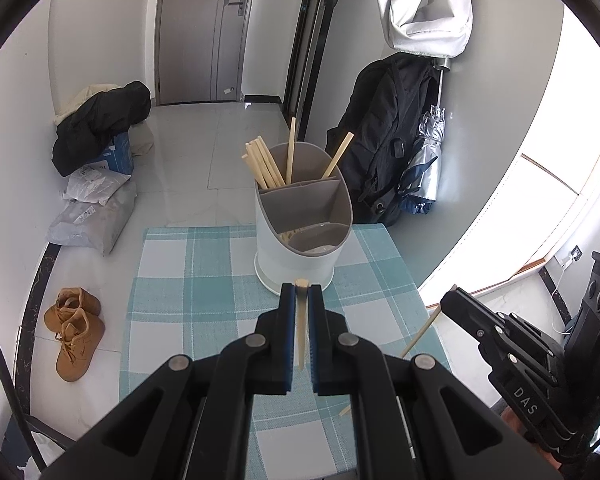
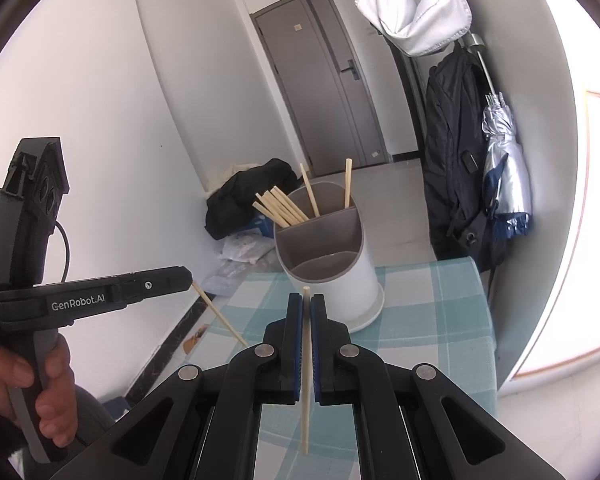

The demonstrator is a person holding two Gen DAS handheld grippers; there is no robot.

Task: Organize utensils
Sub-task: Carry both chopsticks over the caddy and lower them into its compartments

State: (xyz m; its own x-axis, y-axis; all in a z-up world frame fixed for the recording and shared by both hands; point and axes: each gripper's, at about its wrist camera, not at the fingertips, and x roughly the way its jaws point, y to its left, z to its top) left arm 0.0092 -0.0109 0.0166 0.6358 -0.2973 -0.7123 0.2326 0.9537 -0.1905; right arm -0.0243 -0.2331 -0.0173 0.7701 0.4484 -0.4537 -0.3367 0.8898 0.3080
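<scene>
Two grippers, each clenched on one chopstick, near side of the holder.

Left gripper pinches a chopstick between its pads; right gripper grasps another chopstick the same way. Holder stands upright on the checked cloth, just beyond both; its far compartments hold more chopsticks, leaning.
</scene>
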